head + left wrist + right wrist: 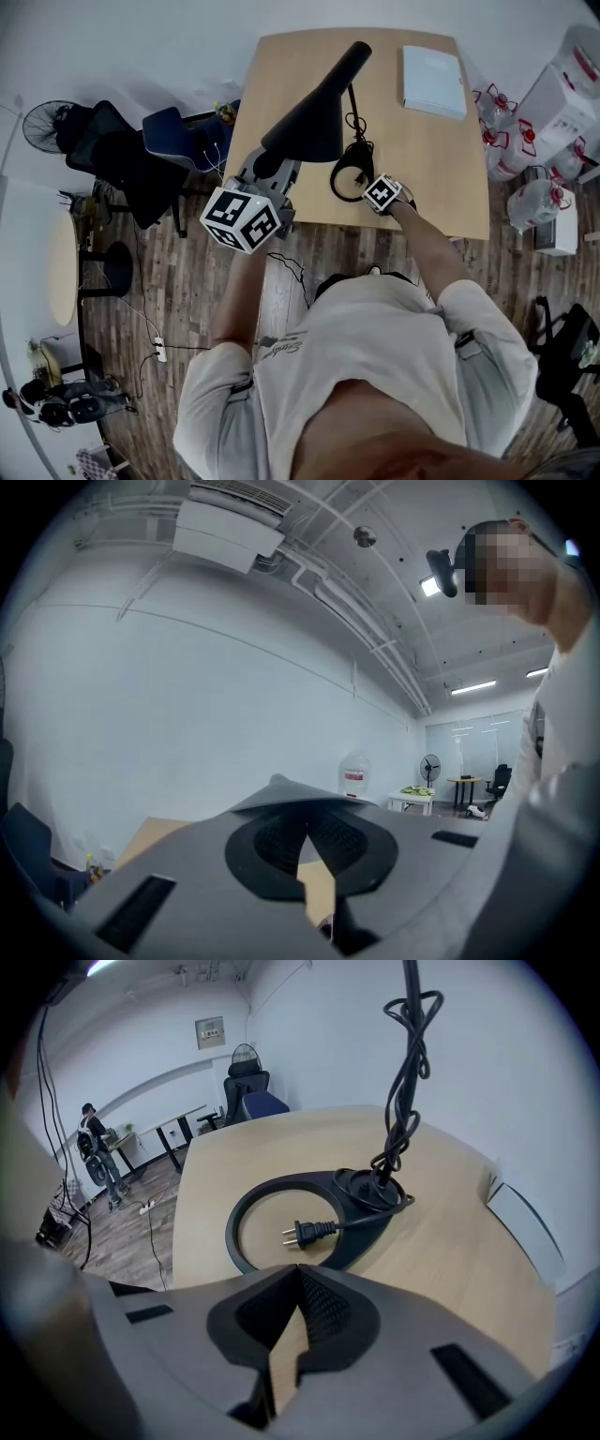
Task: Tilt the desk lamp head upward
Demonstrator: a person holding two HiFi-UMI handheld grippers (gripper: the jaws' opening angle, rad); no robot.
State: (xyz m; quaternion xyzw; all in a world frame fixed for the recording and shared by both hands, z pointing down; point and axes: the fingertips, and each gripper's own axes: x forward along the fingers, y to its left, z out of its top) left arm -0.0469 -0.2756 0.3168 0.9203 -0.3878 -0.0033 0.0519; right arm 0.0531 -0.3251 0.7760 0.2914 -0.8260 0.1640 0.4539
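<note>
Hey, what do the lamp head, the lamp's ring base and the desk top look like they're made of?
Lamp head: probably painted metal or plastic, matte black. The surface is evenly dark with no bright glare.
Ring base: the same matte black finish on a thin, flat ring. It could be metal or plastic.
Desk top: light wood or wood-look laminate, judging by the smooth, pale tan surface with faint grain.

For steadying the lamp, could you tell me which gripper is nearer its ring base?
Right. The right gripper sits just beside the ring base; the left gripper is farther left, by the lamp head.
</note>
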